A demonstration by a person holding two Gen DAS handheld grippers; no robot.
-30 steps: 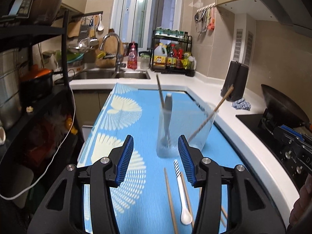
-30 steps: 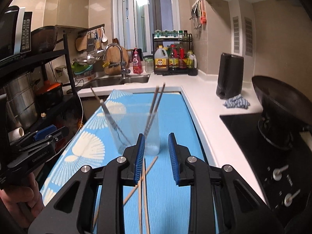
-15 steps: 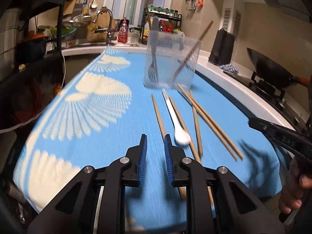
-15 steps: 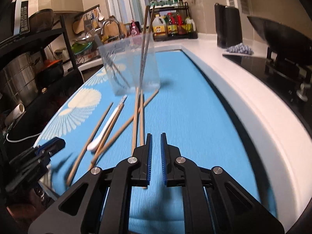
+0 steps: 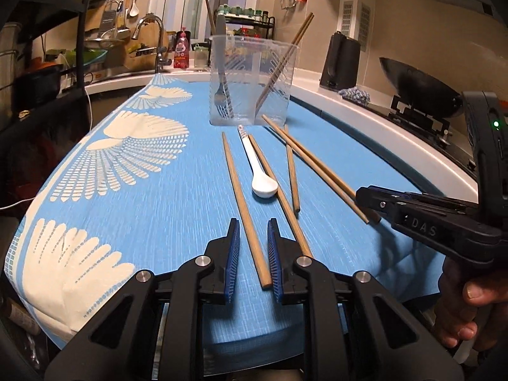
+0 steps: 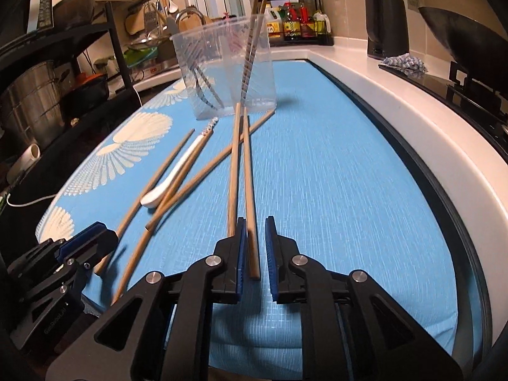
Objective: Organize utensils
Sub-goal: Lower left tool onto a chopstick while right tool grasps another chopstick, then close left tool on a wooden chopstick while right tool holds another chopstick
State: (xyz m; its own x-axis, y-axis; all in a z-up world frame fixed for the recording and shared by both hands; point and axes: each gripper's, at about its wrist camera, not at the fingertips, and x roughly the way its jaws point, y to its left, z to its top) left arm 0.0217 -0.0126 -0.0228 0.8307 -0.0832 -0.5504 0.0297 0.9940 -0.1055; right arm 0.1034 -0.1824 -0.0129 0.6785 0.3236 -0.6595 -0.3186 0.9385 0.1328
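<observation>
Left gripper, jaws narrowly apart, straddles the near end of a light wooden chopstick lying on the blue patterned cloth, pads not pressing it. Right gripper, jaws opening, straddles another wooden chopstick, which leans by the left pad. Beyond stands a clear plastic cup holding a metal fork.

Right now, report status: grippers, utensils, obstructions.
Left gripper straddling a chopstick, pads not pressing. Right gripper opening, chopstick between its jaws. Spoon and other chopsticks loose before the cup. Nothing in the way.
</observation>
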